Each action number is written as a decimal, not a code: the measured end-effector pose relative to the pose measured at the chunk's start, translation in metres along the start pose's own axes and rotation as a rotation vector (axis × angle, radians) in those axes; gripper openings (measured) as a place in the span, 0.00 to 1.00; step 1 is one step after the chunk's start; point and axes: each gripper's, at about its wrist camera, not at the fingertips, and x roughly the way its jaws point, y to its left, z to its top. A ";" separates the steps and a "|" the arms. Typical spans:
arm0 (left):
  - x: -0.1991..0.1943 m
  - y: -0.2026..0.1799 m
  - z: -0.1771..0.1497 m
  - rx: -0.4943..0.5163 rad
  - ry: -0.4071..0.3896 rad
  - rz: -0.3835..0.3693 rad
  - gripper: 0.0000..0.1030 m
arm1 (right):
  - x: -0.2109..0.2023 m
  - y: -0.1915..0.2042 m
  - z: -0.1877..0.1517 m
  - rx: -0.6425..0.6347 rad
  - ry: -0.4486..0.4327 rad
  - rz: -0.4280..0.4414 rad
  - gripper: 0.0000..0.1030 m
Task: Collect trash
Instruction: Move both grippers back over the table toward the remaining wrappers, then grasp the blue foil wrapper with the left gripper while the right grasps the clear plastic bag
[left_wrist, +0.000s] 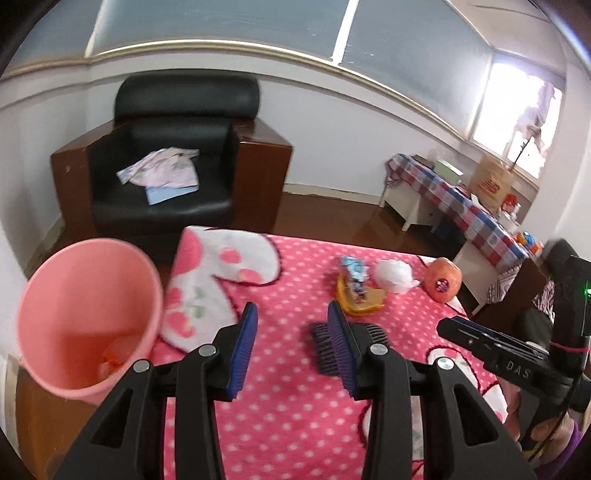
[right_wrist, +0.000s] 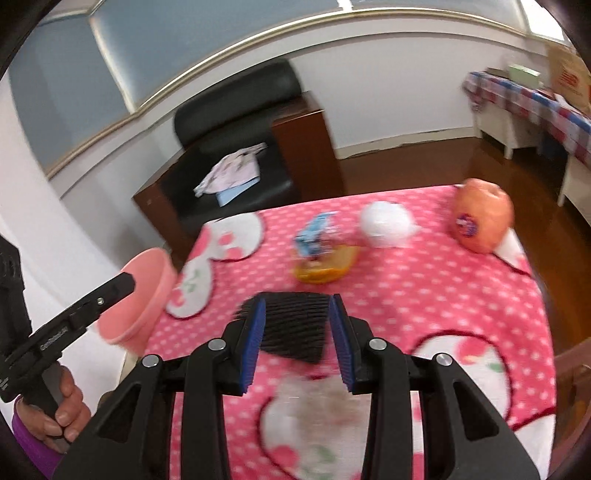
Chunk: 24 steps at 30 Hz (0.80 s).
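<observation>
L gripper (left_wrist: 291, 321): jaws apart, nothing between, above worktop (left_wrist: 280, 413) w/ pink polka-dot cover. R gripper (right_wrist: 297, 314): jaws apart, black brush (right_wrist: 291, 328) lying on the cover between them; contact can't be told. Pink bin (left_wrist: 85, 317) at worktop's left edge, orange scrap inside. Far side, near each other: blue wrapper (right_wrist: 314, 232) on yellow peel (right_wrist: 325, 267), white wad (right_wrist: 386, 223), orange bag (right_wrist: 480, 219).

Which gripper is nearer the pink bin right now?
Left. The left gripper hangs open just beside the pink bin, at the blanket's left edge. The right gripper sits farther over, open around the black brush mid-blanket.
</observation>
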 end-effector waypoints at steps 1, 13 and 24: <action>0.005 -0.007 0.000 0.007 0.015 -0.010 0.32 | -0.001 -0.011 0.000 0.018 -0.005 -0.012 0.36; 0.075 -0.069 0.013 0.143 0.094 -0.039 0.16 | 0.014 -0.066 0.023 0.059 -0.048 -0.017 0.46; 0.142 -0.087 0.024 0.219 0.132 0.024 0.35 | 0.062 -0.092 0.047 0.068 -0.012 0.019 0.52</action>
